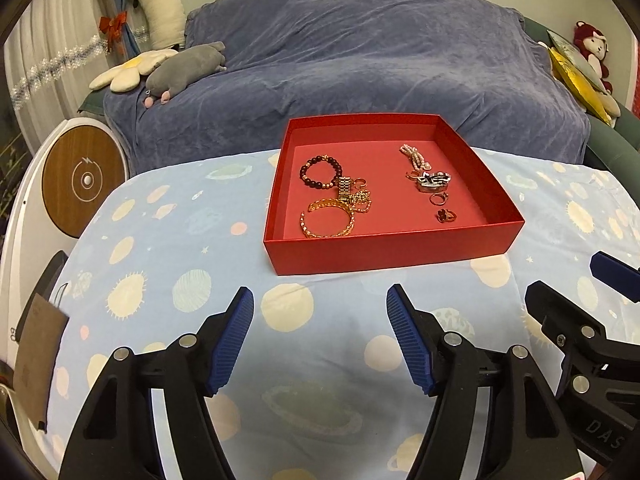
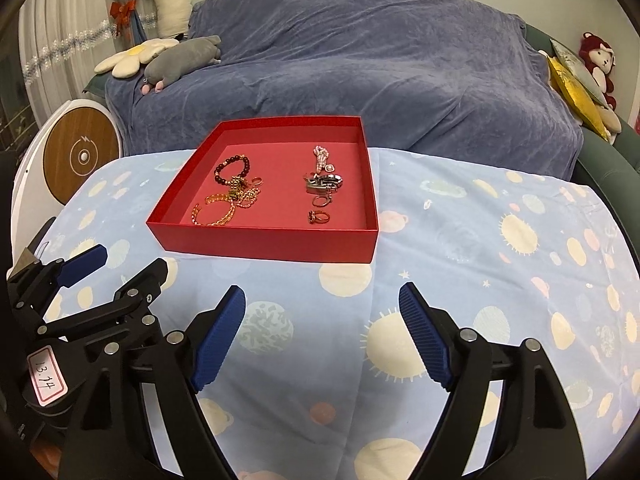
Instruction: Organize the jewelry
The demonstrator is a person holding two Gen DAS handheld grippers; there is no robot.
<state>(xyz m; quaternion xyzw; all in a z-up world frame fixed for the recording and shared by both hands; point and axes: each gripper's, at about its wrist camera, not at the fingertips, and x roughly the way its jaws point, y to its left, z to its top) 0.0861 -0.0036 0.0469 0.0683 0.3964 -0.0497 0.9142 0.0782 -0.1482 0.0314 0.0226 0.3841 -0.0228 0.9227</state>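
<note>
Left gripper [image 1: 320, 300]: one; blue ribbed pads spread wide, nothing between them, held over the tablecloth short of the box.
Right gripper [image 2: 322, 298]: one; jaws likewise apart and empty, just beside the left gripper.
Red box [image 1: 394, 250]: one shallow open cardboard tray, resting on the tablecloth ahead of both grippers, all jewelry inside it.
Dark bead bracelet [image 1: 320, 172]: one, far-left part of the box floor.
Gold bracelets [image 1: 328, 220]: looks like two open bangles, near-left, tangled with a gold watch-style band [image 1: 345, 188] and a chain; exact count hard to tell.
Small ring [image 1: 360, 182]: one, just right of the band.
Pink bead strand [image 1: 416, 156]: one, far-right area.
Silver bangle [image 1: 434, 184]: one chunky piece below the strand.
Rings on the right: two, a plain ring [image 1: 439, 199] and a dark-flower ring [image 1: 446, 215] nearest the front wall.
Tablecloth [image 1: 168, 248]: one, pale blue with planets.
Sofa cover [image 1: 360, 60]: one, blue-grey, behind the table.
Plush toys: four in view around the sofa.
</note>
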